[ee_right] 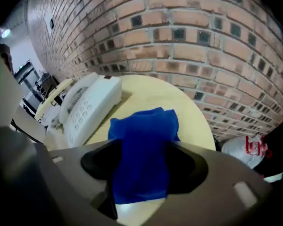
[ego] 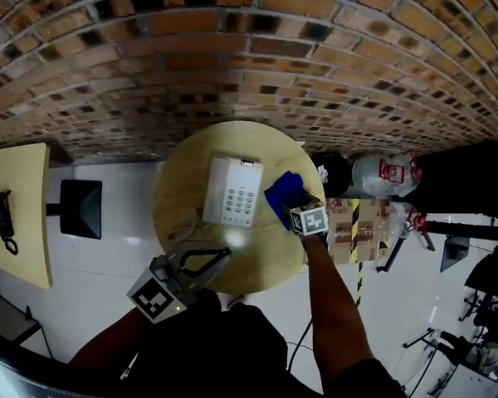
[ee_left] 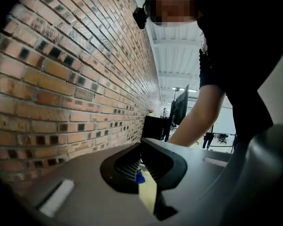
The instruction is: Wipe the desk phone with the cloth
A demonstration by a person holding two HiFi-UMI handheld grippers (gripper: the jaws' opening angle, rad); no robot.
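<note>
brick wall (ego: pixel 232 48) fills the top of the head view, w/ white floor (ego: pixel 108 259) below. round wood surface (ego: pixel 178 181) sits against the wall. desk phone (ego: pixel 232 191), white, lies flat near its middle, keypad up. cloth (ego: pixel 284 191), blue & bunched, lies just right of the phone. right hand-held gripper (ego: pixel 292 210) reaches in from the near-right edge, jaws at the cloth's near end. left hand-held gripper (ego: pixel 220 257) is over the near-left rim, tips toward the phone, well apart from the cloth. far left: a 2nd rectangular surface (ego: pixel 17 247) w/ a black handset (ego: pixel 2 215). far right: a cardboard box (ego: pixel 361 230) among bagged clutter.

left gripper view: brick wall (ee_left: pixel 61 79) runs down the left, person's arm (ee_left: pixel 198 117) on the right. left hand-held gripper (ee_left: pixel 142 167) has its jaws drawn together w/ nothing gripped. a thin strip of surface (ee_left: pixel 148 194) shows thru the slit, w/ a tiny blue speck at its far end.

right gripper view: right hand-held gripper (ee_right: pixel 142 147) stands wide but is clenched on the cloth (ee_right: pixel 144 124). the fabric fills the whole gap, touches both jaws & narrows between them, then flares out past the tips onto the surface (ee_right: pixel 151 91). desk phone (ee_right: pixel 87 105) lies ahead-left of the cloth, near but apart from the jaws. brick wall behind, curving round the surface's far edge.
</note>
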